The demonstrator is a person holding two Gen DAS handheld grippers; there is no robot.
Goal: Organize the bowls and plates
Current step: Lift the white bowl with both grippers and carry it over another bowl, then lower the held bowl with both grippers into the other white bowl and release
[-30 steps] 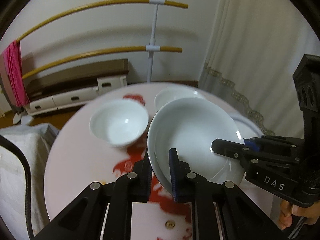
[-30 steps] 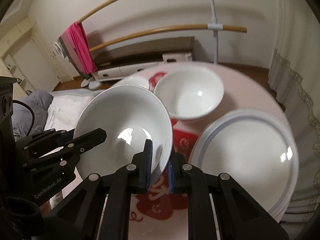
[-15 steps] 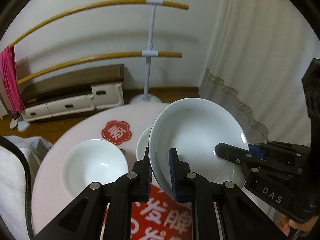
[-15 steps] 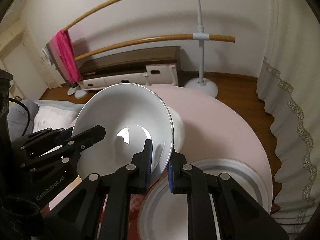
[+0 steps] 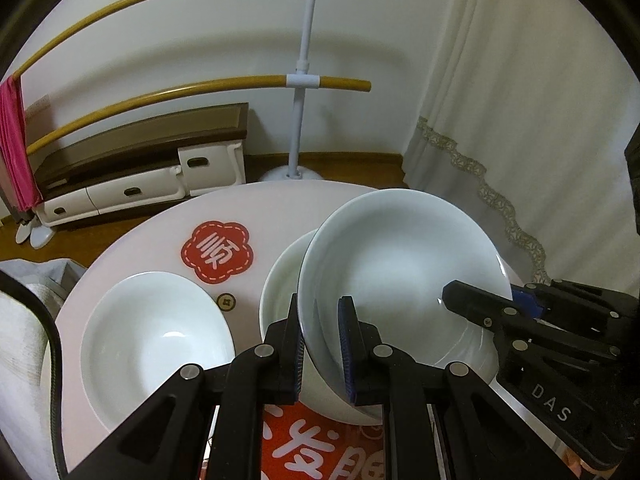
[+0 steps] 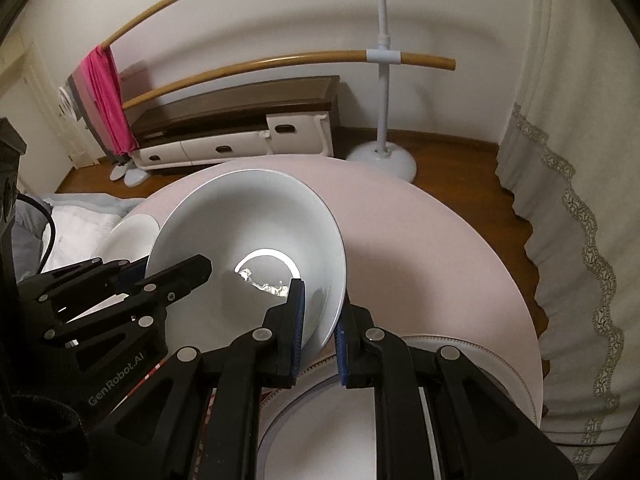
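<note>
- Since a second ago both views have swung across the round pink surface (image 5: 280,208): the left wrist view now shows a red plum-shaped emblem (image 5: 217,252) that was hidden or blurred before, and the surface's far edge sits lower.
- The left hand-held gripper (image 5: 320,344) stays nearly closed, its blue pads clamped on the near rim of the held white bowl (image 5: 400,264). The right hand-held gripper (image 6: 318,330) likewise pinches the opposite rim of that bowl (image 6: 248,224), which is tilted and off the surface.
- The bowl now hangs over a second white bowl (image 5: 282,280), which was farther back earlier.
- Only the left view shows a third bowl (image 5: 156,336) resting at the left.
- Only the right view shows the large rimmed plates (image 6: 480,364) below the gripper, now mostly cut off; earlier they filled the right side.
</note>
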